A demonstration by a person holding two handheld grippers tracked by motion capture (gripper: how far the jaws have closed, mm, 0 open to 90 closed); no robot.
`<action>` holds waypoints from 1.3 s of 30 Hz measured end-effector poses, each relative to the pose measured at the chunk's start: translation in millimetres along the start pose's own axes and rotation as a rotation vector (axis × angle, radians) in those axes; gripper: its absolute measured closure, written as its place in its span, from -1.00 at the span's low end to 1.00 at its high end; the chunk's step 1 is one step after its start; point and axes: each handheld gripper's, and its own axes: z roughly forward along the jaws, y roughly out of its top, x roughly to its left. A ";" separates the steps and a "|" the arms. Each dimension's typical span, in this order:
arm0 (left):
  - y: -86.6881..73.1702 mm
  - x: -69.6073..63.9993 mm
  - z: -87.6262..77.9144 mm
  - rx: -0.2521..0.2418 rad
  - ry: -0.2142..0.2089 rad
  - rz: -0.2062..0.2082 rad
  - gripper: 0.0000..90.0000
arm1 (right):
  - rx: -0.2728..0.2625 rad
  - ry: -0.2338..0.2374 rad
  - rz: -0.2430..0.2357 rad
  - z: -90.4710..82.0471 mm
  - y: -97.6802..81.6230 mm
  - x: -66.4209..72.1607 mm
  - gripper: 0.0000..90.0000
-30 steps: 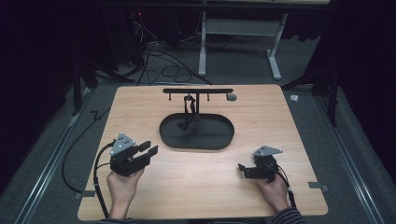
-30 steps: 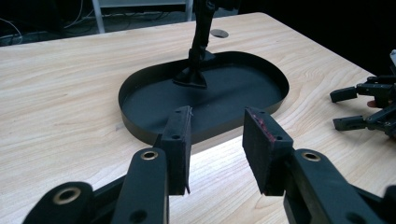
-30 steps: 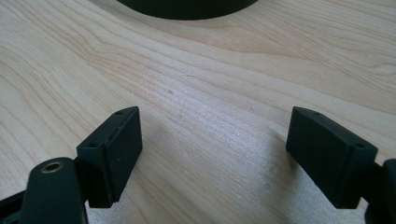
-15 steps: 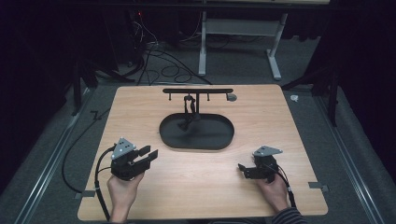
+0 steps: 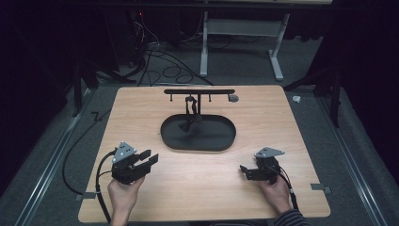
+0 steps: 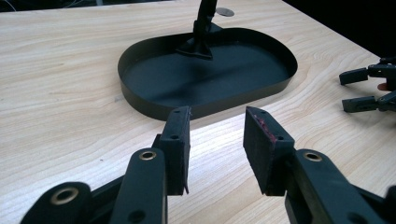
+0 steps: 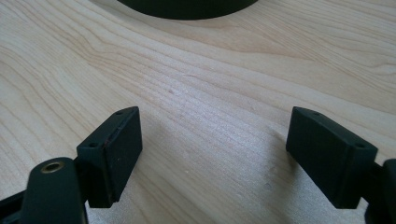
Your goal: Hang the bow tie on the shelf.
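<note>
A black oval tray (image 5: 214,135) lies in the middle of the wooden table (image 5: 282,122). A black T-shaped stand (image 5: 199,92) rises from the tray's far side, and a small dark thing (image 5: 190,112) hangs on its post. My left gripper (image 5: 149,159) sits near the tray's front left, pointing at it; its jaws are open and hold nothing. In the left gripper view the left gripper (image 6: 217,126) faces the tray (image 6: 224,70) and the stand's foot (image 6: 201,44). My right gripper (image 5: 244,170) rests at the front right, open wide and empty. In its own view the right gripper (image 7: 212,128) is over bare wood.
A small grey disc (image 5: 233,98) lies by the right end of the stand's crossbar. Cables (image 5: 101,174) trail from the left gripper off the table's front left. The right gripper (image 6: 362,88) shows at the right of the left gripper view. A white frame (image 5: 240,42) stands on the floor beyond.
My left gripper has drifted a little toward the table's near edge. The right gripper has stayed where it was.
</note>
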 end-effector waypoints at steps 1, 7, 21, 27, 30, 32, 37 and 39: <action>-0.6 0.3 0.3 -0.003 -0.001 -0.003 0.37 | 0.000 0.000 0.000 0.0 0.0 0.0 -0.56; -5.8 3.6 0.5 0.005 0.005 -0.017 0.37 | 0.000 0.000 0.000 0.0 0.0 0.0 -0.56; -19.3 3.7 9.4 0.036 0.021 -0.024 0.37 | 0.000 0.000 0.001 0.0 0.0 0.1 -0.56; -22.3 3.6 12.4 0.039 0.019 -0.031 0.37 | 0.000 -0.001 0.000 0.0 0.0 0.1 -0.56; -24.1 4.0 14.2 0.041 0.016 -0.036 0.37 | 0.000 -0.001 0.000 0.0 0.0 0.1 -0.56; -25.3 3.9 15.6 0.044 0.015 -0.038 0.36 | 0.000 -0.001 0.000 -0.1 0.0 0.1 -0.56; -28.5 3.9 20.0 0.051 0.012 -0.045 0.36 | 0.000 -0.001 0.001 0.0 0.0 0.1 -0.56; -29.2 3.8 21.6 0.057 0.011 -0.045 0.36 | 0.000 -0.001 0.001 -0.1 0.0 0.1 -0.56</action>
